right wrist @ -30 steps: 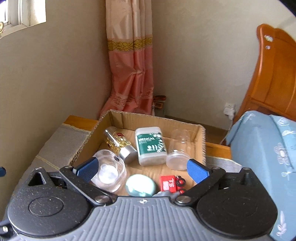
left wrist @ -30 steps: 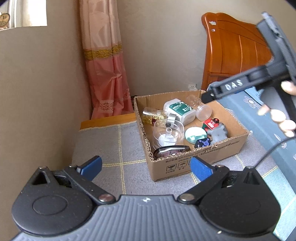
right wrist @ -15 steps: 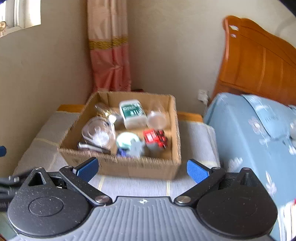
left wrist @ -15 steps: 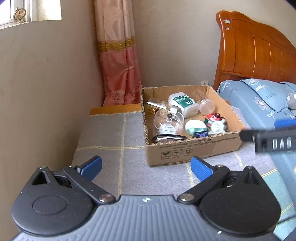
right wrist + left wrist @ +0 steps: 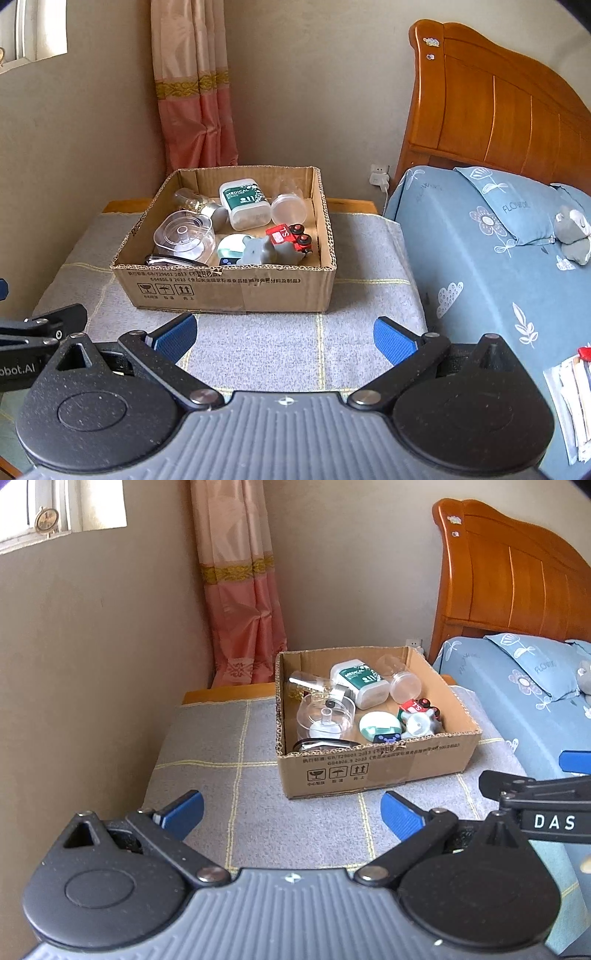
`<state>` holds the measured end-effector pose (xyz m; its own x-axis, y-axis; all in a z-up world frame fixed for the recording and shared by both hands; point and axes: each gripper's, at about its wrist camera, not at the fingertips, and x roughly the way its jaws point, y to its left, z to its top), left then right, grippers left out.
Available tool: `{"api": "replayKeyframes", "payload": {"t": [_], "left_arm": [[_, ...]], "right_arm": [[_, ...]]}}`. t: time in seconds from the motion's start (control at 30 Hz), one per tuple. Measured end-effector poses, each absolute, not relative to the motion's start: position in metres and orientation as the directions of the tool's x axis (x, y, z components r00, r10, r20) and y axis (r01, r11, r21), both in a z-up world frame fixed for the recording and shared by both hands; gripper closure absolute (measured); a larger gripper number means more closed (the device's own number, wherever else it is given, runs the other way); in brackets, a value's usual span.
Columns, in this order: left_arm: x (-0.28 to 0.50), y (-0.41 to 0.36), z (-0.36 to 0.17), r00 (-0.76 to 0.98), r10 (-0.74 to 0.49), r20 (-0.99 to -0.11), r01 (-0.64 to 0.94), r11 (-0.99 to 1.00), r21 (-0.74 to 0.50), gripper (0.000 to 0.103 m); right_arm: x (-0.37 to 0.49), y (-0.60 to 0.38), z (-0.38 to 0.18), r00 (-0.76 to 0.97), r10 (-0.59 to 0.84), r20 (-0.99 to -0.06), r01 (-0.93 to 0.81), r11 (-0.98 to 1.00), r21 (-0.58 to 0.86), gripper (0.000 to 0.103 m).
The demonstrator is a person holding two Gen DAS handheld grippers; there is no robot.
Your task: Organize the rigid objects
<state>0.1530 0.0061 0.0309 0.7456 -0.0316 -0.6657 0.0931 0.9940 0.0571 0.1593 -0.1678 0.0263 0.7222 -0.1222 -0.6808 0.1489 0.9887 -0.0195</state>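
Both claws, left claw (image 5: 291,814) and right claw (image 5: 284,334), are pulling back near, jaws apart, empty. Everything's sitting in the box (image 5: 225,291) on the worktop (image 5: 258,347); looking done.

The cardboard box (image 5: 229,291) was plain brown with black print. Under it lay a grey cloth (image 5: 280,347) crossed by thin yellow lines. At the right of the frame, the bedsheet (image 5: 491,280) was blue with white flowers — the curtain (image 5: 195,110), upper left, pink with a gold band.
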Motion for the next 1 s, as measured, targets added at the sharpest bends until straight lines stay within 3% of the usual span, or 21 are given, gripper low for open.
{"api": "replayKeyframes", "payload": {"t": [1.0], "left_arm": [[0.1522, 0.0028, 0.0358, 0.751, -0.033, -0.66, 0.088, 0.995, 0.05, 0.001]], "right_arm": [[0.1552, -0.1672, 0.0312, 0.736, -0.115, -0.667, 0.145, 0.989, -0.011, 0.0]]}}
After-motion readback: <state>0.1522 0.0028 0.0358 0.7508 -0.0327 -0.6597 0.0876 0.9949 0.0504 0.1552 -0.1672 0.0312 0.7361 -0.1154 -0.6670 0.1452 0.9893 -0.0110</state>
